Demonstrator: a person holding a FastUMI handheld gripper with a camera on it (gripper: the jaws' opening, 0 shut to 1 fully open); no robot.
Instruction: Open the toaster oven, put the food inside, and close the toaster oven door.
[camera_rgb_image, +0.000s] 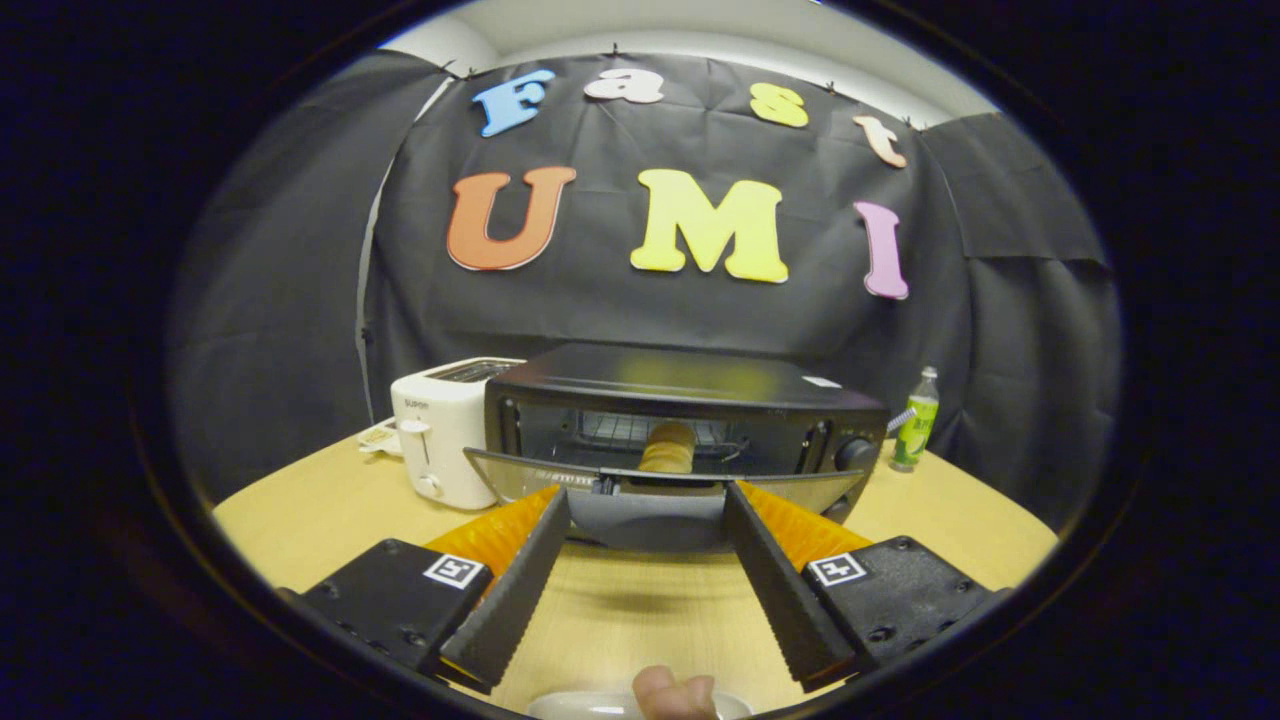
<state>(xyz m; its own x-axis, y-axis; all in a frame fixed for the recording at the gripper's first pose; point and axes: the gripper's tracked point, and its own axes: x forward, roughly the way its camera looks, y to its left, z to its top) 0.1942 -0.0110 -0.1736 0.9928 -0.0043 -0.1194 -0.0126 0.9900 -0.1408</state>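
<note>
- Toaster oven (690, 420) at 12 o'clock of the tool (647, 520) — door (660, 490) hanging half-open.
- Food (668, 447) already sits on the rack inside.
- Tool released, fingers spread under the door's edge — closing it remains.

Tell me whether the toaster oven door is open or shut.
Open: the door hangs down ahead of the open gripper, with the food inside.

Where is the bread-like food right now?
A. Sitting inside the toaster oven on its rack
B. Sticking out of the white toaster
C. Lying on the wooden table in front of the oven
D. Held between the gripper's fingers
A. The food sits inside the toaster oven behind its lowered door, while the gripper is open and empty just ahead of that door.
</note>
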